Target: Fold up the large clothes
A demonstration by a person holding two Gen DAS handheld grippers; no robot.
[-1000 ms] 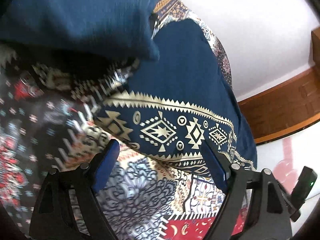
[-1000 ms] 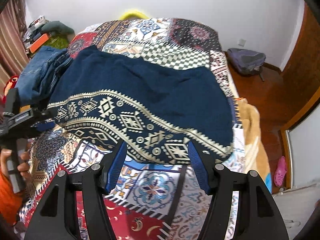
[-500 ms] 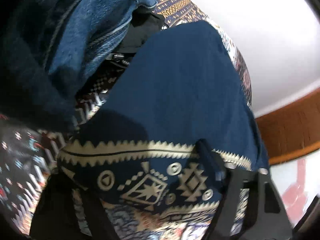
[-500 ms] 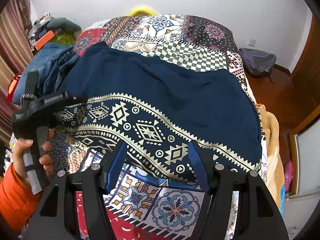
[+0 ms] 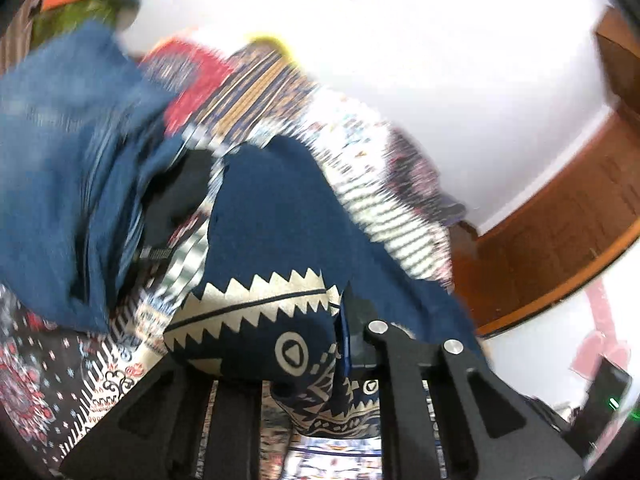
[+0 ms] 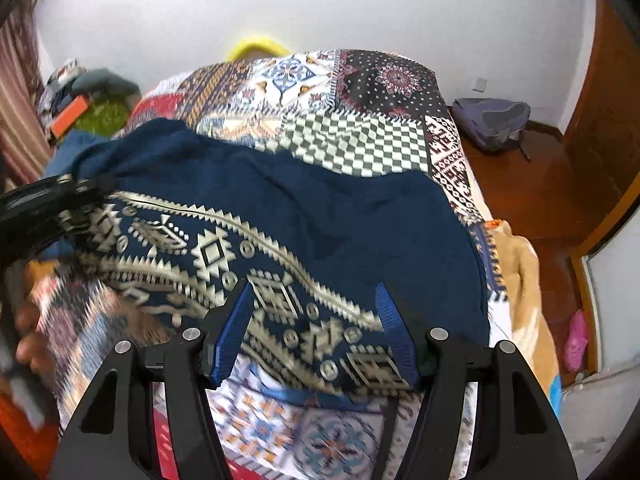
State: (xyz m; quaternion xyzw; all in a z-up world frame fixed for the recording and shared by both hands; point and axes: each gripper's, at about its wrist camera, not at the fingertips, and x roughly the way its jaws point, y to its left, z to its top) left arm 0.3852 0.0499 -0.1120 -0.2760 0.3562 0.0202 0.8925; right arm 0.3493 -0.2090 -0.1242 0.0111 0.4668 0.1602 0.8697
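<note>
A large navy garment (image 6: pixel 320 208) with a cream geometric border lies spread on the patchwork bed cover (image 6: pixel 360 140). My left gripper (image 5: pixel 296 352) is closing its jaws on the garment's (image 5: pixel 272 216) patterned hem. The cloth is bunched between them and drapes over the left finger, hiding it. In the right wrist view the left gripper (image 6: pixel 80 196) holds that corner raised at the garment's left end. My right gripper (image 6: pixel 316 332) stands open, a finger on either side of the near hem, without pinching it.
Blue jeans (image 5: pixel 60 160) are heaped at the bed's left side. A tan blanket (image 6: pixel 520 280) hangs off the right edge above the wooden floor. A grey backpack (image 6: pixel 492 120) and a pink slipper (image 6: pixel 576 340) lie there. A hand (image 6: pixel 28 340) holds the left gripper's handle.
My left gripper went from open above the hem to closed on it and rose, lifting that corner. The right gripper crept forward over the near hem, jaws unchanged.
</note>
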